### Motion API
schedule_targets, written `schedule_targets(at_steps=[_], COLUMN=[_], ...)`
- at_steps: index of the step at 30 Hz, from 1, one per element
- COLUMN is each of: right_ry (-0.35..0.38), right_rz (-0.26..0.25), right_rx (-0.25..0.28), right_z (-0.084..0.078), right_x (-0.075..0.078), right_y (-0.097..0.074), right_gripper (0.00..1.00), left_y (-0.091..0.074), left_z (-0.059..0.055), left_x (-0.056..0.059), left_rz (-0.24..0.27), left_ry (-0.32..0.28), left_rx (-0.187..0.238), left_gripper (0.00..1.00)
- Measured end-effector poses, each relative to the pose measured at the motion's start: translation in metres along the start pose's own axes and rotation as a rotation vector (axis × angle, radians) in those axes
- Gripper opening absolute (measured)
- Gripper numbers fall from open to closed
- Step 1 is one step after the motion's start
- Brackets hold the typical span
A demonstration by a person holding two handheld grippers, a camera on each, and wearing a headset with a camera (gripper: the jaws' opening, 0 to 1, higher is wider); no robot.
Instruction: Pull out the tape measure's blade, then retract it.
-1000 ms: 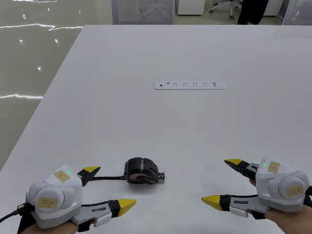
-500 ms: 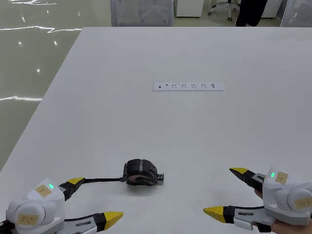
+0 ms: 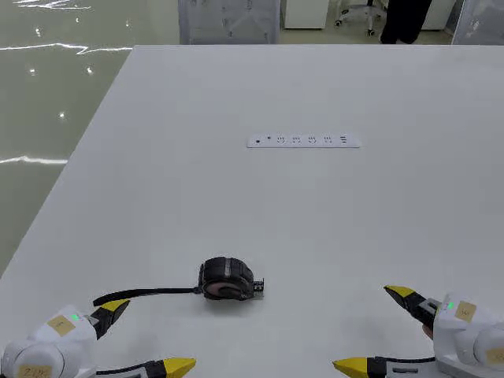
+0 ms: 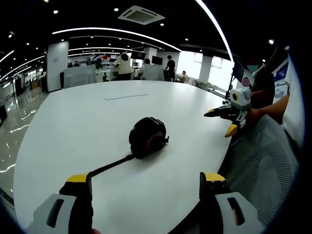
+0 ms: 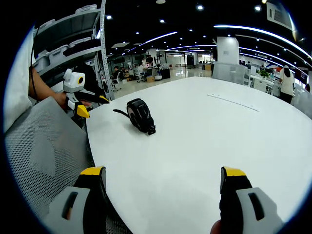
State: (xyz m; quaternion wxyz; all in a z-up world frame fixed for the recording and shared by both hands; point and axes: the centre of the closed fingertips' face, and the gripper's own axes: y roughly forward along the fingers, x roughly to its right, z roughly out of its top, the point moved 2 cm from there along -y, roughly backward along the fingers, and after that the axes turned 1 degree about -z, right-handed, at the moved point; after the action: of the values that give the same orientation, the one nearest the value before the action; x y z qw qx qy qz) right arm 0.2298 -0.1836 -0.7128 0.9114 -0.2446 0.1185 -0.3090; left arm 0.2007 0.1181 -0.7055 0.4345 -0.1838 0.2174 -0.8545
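A black tape measure [image 3: 227,279] lies on the white table [image 3: 299,205], its blade tip at the right end and its black wrist strap [image 3: 146,293] trailing left. My left gripper [image 3: 145,336] is open at the near left edge, its upper fingertip close to the strap's end. My right gripper [image 3: 382,330] is open at the near right, well clear of the case. In the left gripper view the tape measure [image 4: 148,137] lies ahead between the jaws, with the right gripper [image 4: 225,118] beyond. In the right gripper view the tape measure [image 5: 140,115] lies ahead left, near the left gripper [image 5: 91,105].
A white power strip [image 3: 304,142] lies flat in the middle of the table. The table's left edge [image 3: 71,189] drops to a glossy floor. Chairs and a person stand beyond the far edge. A mesh chair back [image 5: 44,146] sits near the front edge.
Both grippers have drawn back toward me and down toward the near edge, staying open. The tape measure has not moved; the camera has tilted slightly.
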Motion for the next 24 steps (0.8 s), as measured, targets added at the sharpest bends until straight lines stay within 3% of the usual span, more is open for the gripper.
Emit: schedule_targets(at_steps=[4,8,24], right_ry=[0.027,0.046,0.059], right_rz=[-0.012,-0.023,-0.019], right_rx=[-0.002,0.014,0.013], right_z=[-0.0094,-0.0081,-0.0094], right_x=[-0.0029,-0.0024,-0.0053], right_y=[-0.0046,-0.0061,-0.0071], right_gripper=[0.95,0.97,0.97], left_y=[-0.0040,-0.0049,-0.0063], left_z=[-0.0003,-0.0068,-0.0067], left_x=[-0.0030,-0.0056,-0.0006], left_rz=[0.007,0.014,0.004], left_ry=[-0.024,-0.032,-0.056], left_rx=[0.017,0.010,0.040], left_gripper=[0.90,0.92,1.00])
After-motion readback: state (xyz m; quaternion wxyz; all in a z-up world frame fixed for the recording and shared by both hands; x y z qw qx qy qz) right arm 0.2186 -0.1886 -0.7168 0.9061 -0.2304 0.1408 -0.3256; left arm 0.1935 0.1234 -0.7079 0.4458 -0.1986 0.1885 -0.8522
